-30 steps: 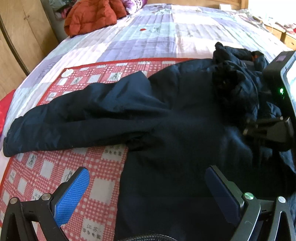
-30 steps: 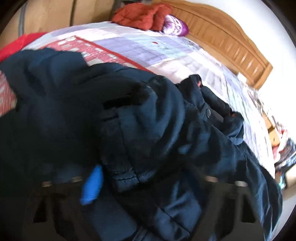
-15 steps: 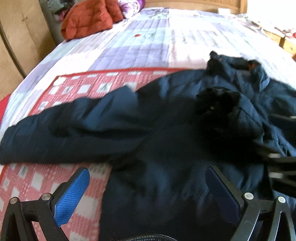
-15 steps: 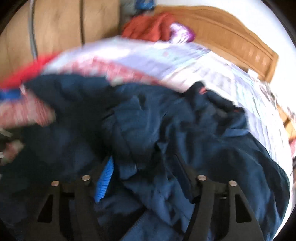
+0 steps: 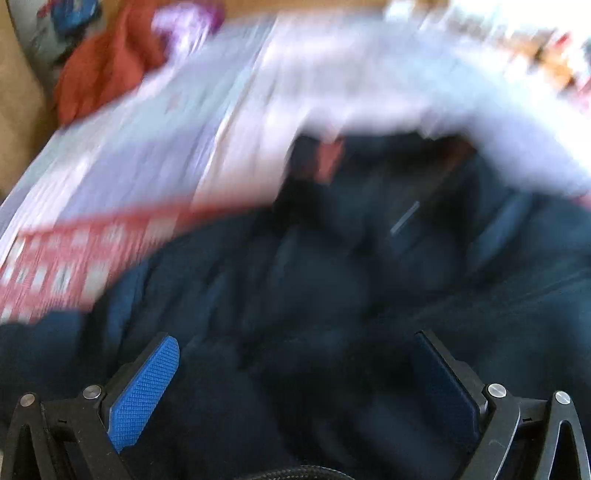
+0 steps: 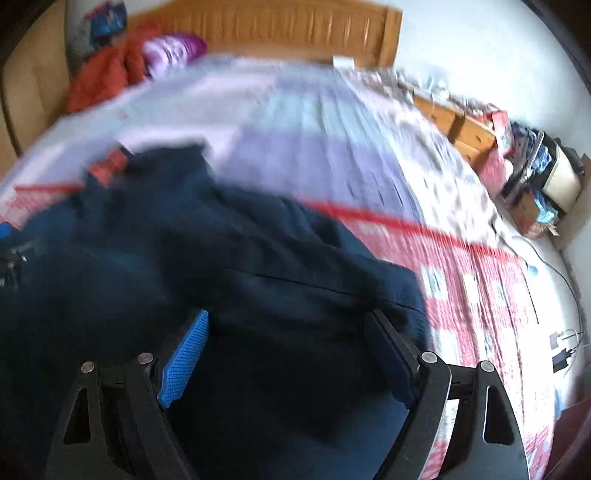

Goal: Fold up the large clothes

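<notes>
Tongs [image 6: 288,350] agape over jacket [image 6: 258,258], bedside clutter [image 6: 535,177]

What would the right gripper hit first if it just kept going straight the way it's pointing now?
Most likely the dark navy jacket on the bed: the cloth fills the view straight ahead of the open right gripper, whose jaws have just been opening. Blur leaves depth unclear.

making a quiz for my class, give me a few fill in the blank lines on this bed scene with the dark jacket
1. The jacket lying on the bed is dark ____.
2. The checked mat under the jacket is white and ____.
3. The right gripper has its jaws ____ over the jacket.
4. The headboard is made of ____.

Missing words: blue; red; open; wood
</notes>
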Tool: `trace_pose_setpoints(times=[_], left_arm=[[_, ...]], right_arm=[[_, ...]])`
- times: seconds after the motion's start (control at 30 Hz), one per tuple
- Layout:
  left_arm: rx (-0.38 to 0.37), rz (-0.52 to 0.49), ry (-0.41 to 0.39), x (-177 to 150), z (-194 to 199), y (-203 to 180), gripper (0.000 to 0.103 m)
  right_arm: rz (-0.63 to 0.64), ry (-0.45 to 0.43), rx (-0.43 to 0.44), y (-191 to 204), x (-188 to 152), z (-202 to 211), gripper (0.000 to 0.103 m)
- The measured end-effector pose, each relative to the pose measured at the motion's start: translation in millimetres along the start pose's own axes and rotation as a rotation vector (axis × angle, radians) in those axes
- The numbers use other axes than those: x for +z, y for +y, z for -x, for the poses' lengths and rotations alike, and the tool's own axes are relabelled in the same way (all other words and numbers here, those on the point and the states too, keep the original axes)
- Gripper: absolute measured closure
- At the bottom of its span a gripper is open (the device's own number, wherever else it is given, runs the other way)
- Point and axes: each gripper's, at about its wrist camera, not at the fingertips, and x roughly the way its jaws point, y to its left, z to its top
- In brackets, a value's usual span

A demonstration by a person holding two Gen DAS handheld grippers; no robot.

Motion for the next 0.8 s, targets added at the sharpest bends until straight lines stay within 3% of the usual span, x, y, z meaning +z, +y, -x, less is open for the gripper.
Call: trace_pose_setpoints(times=[0.07, 0.1, 0.17, 0.33, 0.43, 0.5, 0.57, 0.7, 0.73, 0.8], left_arm=[[-0.119, 0.095, -0.006, -14, -12, 27, 0.0], [-0.121, 0.117, -0.026, -18, -11, 37, 0.0], [-0.109, 0.083, -0.062, -23, -9, 38, 0.0], [-0.046, 0.05, -0.054, -18, 2, 29, 0.0], [-0.026, -0.003, -0.116, -22, 35, 15, 0.0], [-0.056, -0.05, -0.195, -29, 63, -1, 0.0], [-0.1, -0.073, -0.219, -37, 76, -17, 0.0], [-0.088, -0.137, -0.144, -59, 61, -40, 0.0], [-0.092, -0.143, -0.144, -67, 56, -35, 0.0], [-0.109, -0.12, -0.165, -76, 54, -11, 0.0]], right_arm=[[-0.025, -0.001, 0.033, -24, -10, -7, 0.021], [-0.026, -0.007, 0.057, -32, -13, -9, 0.027], [0.008, -0.019, 0.074, -37, -19, -10, 0.028], [-0.027, -0.016, 0.095, -46, -21, -8, 0.028], [0.028, -0.072, 0.028, -23, -18, 19, 0.026], [0.047, -0.128, 0.05, -4, -19, 41, 0.026], [0.072, -0.147, 0.096, 22, -21, 51, 0.025], [0.187, -0.086, 0.132, 75, -40, 43, 0.025], [0.223, -0.076, 0.11, 76, -49, 39, 0.025], [0.176, -0.08, 0.065, 50, -59, 36, 0.025]])
